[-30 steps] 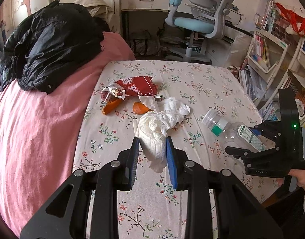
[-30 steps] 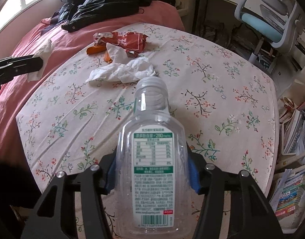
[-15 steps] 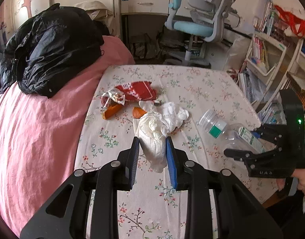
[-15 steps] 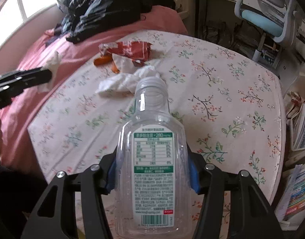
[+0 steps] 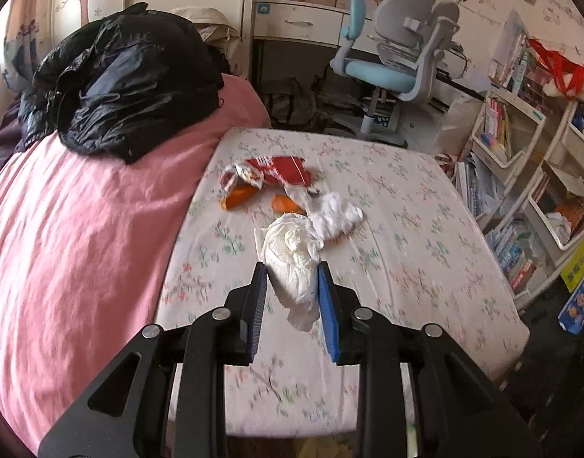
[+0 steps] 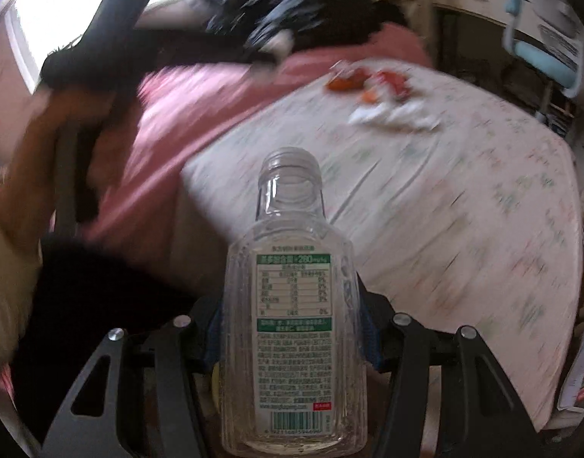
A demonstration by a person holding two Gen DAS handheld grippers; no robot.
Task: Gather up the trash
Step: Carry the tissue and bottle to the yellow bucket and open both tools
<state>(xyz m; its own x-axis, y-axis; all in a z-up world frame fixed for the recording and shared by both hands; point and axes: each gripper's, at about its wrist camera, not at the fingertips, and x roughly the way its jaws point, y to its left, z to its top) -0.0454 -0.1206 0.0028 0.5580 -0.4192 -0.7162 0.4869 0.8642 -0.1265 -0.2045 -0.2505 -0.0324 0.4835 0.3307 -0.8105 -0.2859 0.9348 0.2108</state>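
Above the floral-cloth table [image 5: 406, 229], the left gripper [image 5: 292, 286] pinches a soft crumpled white tissue wad [image 5: 293, 255] (light, squashy), while the right gripper [image 6: 292, 324] clamps a slick, empty clear plastic bottle [image 6: 292, 305] mid-body.

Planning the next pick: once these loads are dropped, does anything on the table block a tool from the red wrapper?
Nothing visible does. The red wrapper lies uncovered on the table, with orange scraps and crumpled tissue beside it.

Black jacket [image 5: 127, 84] on pink bedding [image 5: 74, 221]; desk chair [image 5: 398, 65].
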